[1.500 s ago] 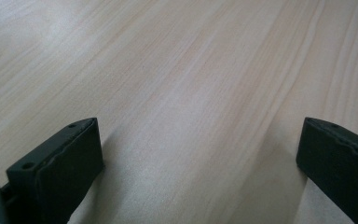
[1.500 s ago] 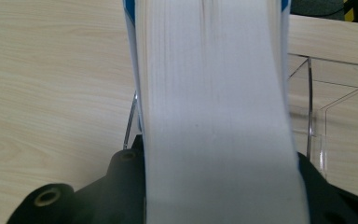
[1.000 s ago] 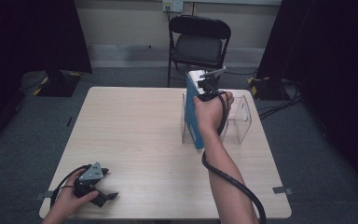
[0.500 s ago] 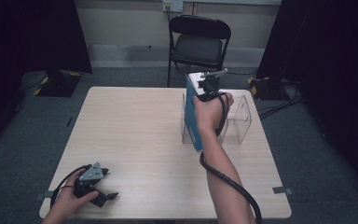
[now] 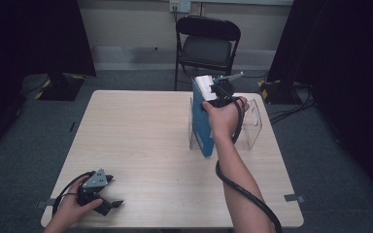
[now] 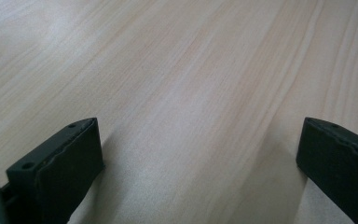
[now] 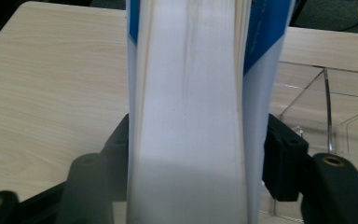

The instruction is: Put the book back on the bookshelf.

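Pale table [image 5: 141,131] — book [image 5: 201,121] upright in clear rack [image 5: 252,124]

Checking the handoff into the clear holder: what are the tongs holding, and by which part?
The right tongs straddle the blue book's page edge, jaws just opening; a firm hold cannot be told. The left tongs hold nothing.

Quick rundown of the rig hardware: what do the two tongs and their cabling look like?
Both tongs are black with blocky, flat-faced jaws. The left tongs carry a grey three-cornered plate on top; the right tongs have a silvery bracket at the top. A thick black cable trails from the right unit, a thinner one from the left. Forearms are bare, no sleeves showing.
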Action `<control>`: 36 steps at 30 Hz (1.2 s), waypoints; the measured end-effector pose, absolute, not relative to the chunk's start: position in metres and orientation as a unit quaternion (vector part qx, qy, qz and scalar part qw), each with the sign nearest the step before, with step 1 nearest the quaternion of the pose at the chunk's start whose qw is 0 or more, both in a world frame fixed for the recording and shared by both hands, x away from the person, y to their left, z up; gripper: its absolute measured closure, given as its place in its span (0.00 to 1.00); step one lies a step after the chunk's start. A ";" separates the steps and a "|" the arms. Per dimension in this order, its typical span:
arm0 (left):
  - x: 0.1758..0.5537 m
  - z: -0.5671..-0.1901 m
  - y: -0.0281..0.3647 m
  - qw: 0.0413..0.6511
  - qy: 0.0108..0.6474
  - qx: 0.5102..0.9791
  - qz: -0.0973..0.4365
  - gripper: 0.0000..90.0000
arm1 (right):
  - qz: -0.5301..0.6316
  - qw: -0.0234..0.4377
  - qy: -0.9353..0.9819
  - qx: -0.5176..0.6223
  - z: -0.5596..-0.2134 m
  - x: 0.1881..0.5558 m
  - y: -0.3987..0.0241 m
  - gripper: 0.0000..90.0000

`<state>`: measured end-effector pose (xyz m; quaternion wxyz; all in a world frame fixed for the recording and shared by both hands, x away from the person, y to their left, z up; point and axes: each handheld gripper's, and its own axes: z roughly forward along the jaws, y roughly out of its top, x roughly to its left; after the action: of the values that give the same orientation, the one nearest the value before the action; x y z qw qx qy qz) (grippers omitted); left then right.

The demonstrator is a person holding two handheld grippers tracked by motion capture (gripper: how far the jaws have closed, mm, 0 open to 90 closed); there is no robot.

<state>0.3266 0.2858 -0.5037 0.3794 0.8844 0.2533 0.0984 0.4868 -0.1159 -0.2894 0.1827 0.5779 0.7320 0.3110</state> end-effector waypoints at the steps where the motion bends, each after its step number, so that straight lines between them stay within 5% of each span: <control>1: 0.327 -0.504 0.286 0.379 0.253 0.885 0.098 0.00 | 0.315 0.185 0.735 0.571 -0.288 0.485 -0.115 0.41; 19: 0.327 -0.503 0.286 0.378 0.250 0.886 0.097 0.00 | 0.340 0.162 0.753 0.540 -0.291 0.453 -0.137 0.18; 36: 0.327 -0.503 0.286 0.378 0.249 0.886 0.098 0.00 | 0.344 0.157 0.778 0.502 -0.299 0.435 -0.145 0.18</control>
<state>0.3272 0.2863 -0.5034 0.3779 0.8862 0.2495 0.0975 0.4353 -0.1450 -0.2993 0.1567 0.5018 0.7781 0.3437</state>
